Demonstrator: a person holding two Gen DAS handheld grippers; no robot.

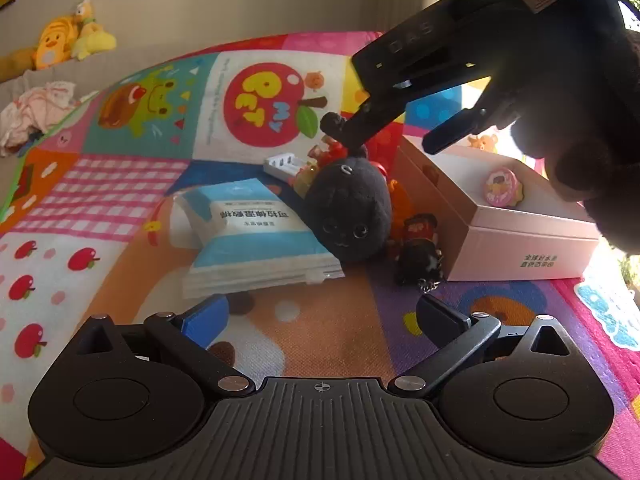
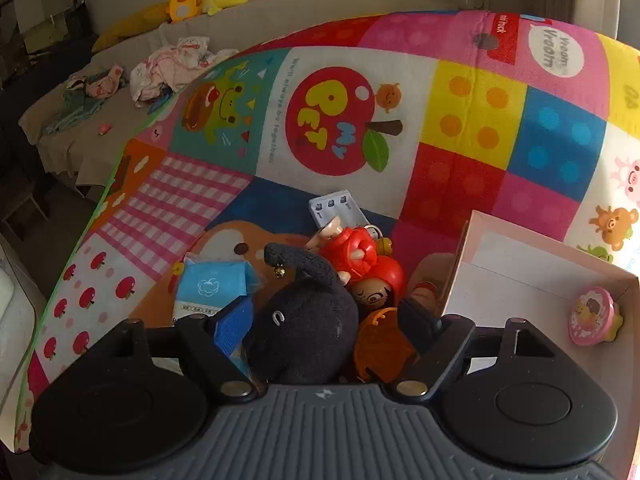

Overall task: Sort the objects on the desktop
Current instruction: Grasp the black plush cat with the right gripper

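**Desk:** What step does this show?

**Photographer:** Sorting, partway through. A pink round toy (image 2: 594, 316) already lies in the open pink box (image 1: 516, 236) at the right of the patchwork play mat (image 2: 472, 120). The rest sits in a heap just left of the box: a black plush cat (image 2: 308, 320), a red figurine (image 2: 360, 252), an orange toy (image 2: 380, 344), a blue-and-white wipes packet (image 1: 256, 232), a small white tray (image 1: 282, 164) and a dark keychain figure (image 1: 420, 256). I judge the plush is the next pick.

**Desk:** And the grippers?

**Photographer:** The right gripper (image 2: 326, 320) hangs over the heap, jaws spread wide, with the plush and the orange toy in the gap. The pads do not appear to press on either, so it carries nothing. The left gripper (image 1: 324, 324) waits nearer the camera side of the mat, also spread and empty.

**Desk:** What does the next move call for?

**Photographer:** Probably lowering and closing on the plush alone, without snagging the orange toy crowded against it.
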